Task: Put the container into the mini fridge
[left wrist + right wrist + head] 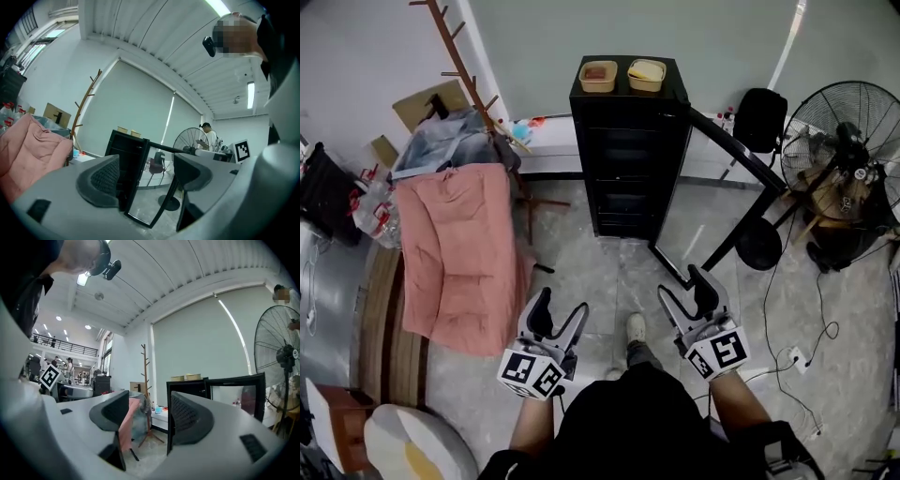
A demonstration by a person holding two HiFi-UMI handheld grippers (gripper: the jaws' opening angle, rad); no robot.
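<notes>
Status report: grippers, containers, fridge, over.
Left gripper and right gripper open, empty, short of the fridge. Brown container and yellow container on its top, untouched. Door open; nothing seen blocking the way.

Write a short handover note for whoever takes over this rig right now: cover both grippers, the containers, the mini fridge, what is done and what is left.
Left gripper: open, empty, aimed towards the mini fridge.
Right gripper: open, empty.
Mini fridge: on the floor ahead, out of reach for now; its door is swung open to the right.
Left container and right container: both on top of the fridge, untouched.
Done: door open.
Left: step closer, grip a container, set it inside the fridge. Which container is meant cannot be told.
</notes>
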